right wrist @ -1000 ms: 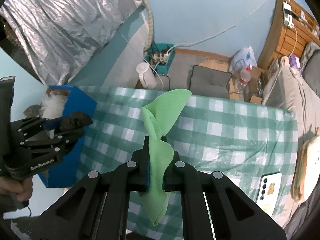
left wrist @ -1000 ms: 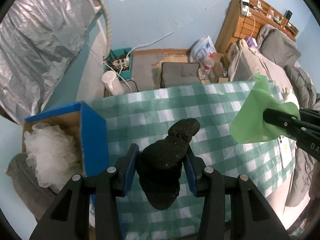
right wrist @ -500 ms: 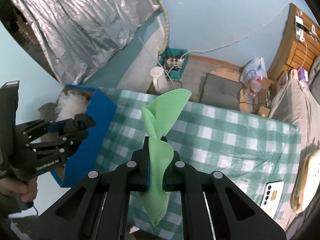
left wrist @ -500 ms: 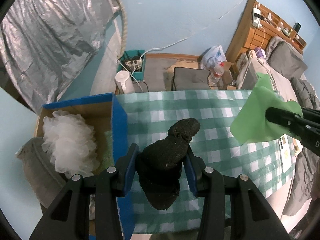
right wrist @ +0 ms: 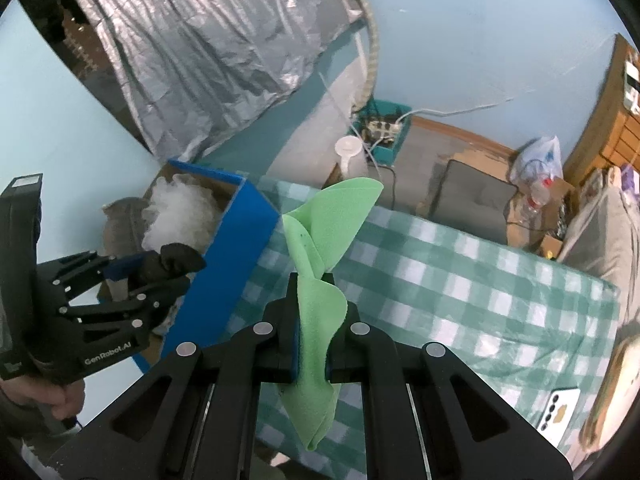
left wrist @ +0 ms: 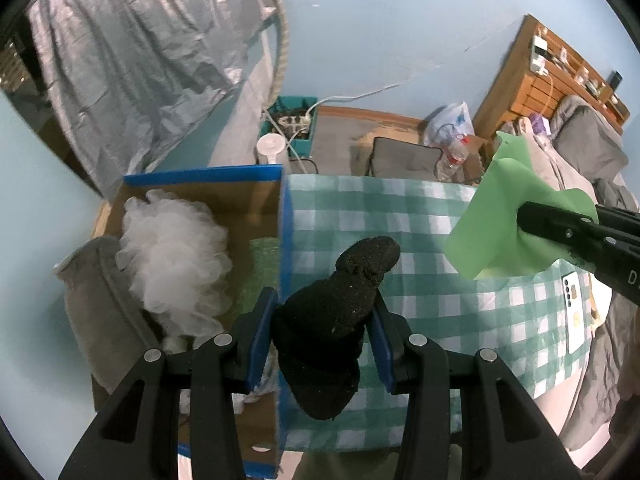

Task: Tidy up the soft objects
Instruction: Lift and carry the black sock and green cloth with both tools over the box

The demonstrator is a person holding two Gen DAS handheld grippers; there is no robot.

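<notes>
The left tool (left wrist: pixel 322 344) is black with blue pads, and it carries a black, speckled sponge (left wrist: pixel 336 320). The right tool (right wrist: pixel 312 344) is black too, with a light green cloth (right wrist: pixel 320 280) in it. The counter (left wrist: pixel 420 232) wears a green and white checked cover. The box (left wrist: pixel 285 240) is bright blue outside and plain brown cardboard inside. In it lies a white bath pouf (left wrist: pixel 172 252), beside a grey item (left wrist: pixel 96 300). The wall (left wrist: pixel 380 32) is pale blue, and the crinkled sheet (left wrist: pixel 132 60) is silver. A phone (left wrist: pixel 576 312) on the counter is white.
</notes>
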